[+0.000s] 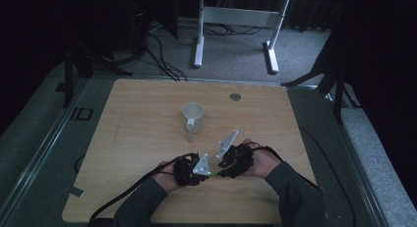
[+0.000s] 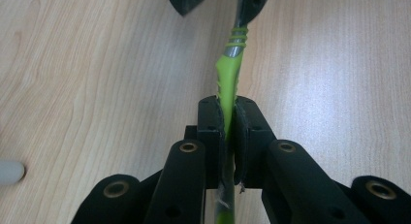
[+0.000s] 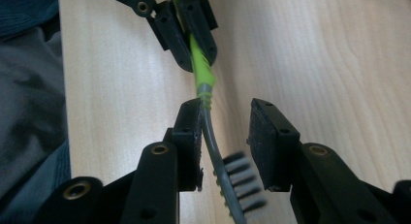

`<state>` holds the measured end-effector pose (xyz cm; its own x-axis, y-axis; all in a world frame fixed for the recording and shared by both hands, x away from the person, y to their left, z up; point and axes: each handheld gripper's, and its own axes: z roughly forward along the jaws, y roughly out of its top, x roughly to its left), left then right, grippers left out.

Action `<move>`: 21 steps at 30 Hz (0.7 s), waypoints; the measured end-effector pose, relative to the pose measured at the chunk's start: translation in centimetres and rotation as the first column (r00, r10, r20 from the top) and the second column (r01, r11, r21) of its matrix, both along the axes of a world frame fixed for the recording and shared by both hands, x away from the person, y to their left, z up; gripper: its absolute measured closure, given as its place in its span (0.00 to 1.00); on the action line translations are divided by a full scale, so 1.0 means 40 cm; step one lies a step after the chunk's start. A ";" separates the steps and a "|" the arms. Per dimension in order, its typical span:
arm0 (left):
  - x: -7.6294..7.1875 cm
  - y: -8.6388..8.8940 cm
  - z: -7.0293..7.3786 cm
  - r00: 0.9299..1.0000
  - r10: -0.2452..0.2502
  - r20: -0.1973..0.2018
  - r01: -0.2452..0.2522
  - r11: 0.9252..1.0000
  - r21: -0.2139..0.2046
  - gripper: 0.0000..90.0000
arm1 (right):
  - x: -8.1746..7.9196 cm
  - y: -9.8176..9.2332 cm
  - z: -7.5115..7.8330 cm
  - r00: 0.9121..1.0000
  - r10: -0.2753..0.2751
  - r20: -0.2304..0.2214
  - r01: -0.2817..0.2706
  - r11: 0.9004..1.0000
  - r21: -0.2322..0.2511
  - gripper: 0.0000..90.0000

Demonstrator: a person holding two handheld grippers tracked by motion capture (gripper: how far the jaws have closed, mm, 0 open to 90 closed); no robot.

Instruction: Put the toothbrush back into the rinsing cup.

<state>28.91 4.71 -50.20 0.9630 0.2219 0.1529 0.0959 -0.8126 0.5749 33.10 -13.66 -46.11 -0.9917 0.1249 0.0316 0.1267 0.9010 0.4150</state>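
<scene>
So, closest to the person, both forearms in dark sleeves come in from the bottom edge of the high view, and the two hands meet just above the near edge of the wooden surface (image 1: 147, 114). The left hand-held gripper (image 1: 195, 170) and the right hand-held gripper (image 1: 226, 165) sit almost nose to nose there, with a toothbrush (image 1: 215, 174) bridging the small gap between them.

From the left gripper view, the left hand-held gripper (image 2: 228, 132) has its jaws pressed together on the toothbrush's (image 2: 228, 81) green handle, which runs straight out ahead toward the other gripper's black jaws at the top of that picture. The handle turns grey past a few green rings.

From the right gripper view, the right hand-held gripper (image 3: 225, 136) is spread apart. The toothbrush's (image 3: 213, 136) grey neck lies against the left-side jaw as seen there, and the bristled head sits in the gap between the jaws, bristles pointing at the other pad without touching it. The left hand-held gripper (image 3: 191, 27) shows farther off, clamped on the green part.

Further back, well apart from the hands, a white mug (image 1: 193, 117) stands upright near the middle of the surface, handle pointing toward the person. Past that, a small round metal disc (image 1: 235, 96) is set in the surface near the far edge, and on the floor beyond stand white desk legs (image 1: 236, 30).
</scene>
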 end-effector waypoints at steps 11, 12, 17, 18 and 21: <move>0.018 0.008 -0.001 0.998 0.058 -0.006 -0.058 0.998 -0.003 0.93 | 0.010 -0.022 0.037 0.997 -0.063 0.051 0.057 0.994 0.098 0.69; 0.021 0.010 -0.001 0.998 0.067 -0.007 -0.067 0.998 -0.009 0.93 | 0.009 -0.024 0.039 0.996 -0.065 0.055 0.059 0.993 0.101 0.69; 0.034 0.022 0.001 0.993 0.115 -0.014 -0.116 0.993 -0.035 0.93 | 0.003 -0.030 0.047 0.995 -0.066 0.068 0.058 0.991 0.119 0.68; 0.037 0.026 0.000 0.992 0.123 -0.018 -0.124 0.991 -0.041 0.93 | -0.002 -0.031 0.049 0.995 -0.071 0.071 0.062 0.990 0.124 0.68; 0.044 0.036 -0.002 0.989 0.148 -0.020 -0.149 0.987 -0.055 0.93 | -0.006 -0.034 0.055 0.994 -0.073 0.078 0.062 0.989 0.137 0.67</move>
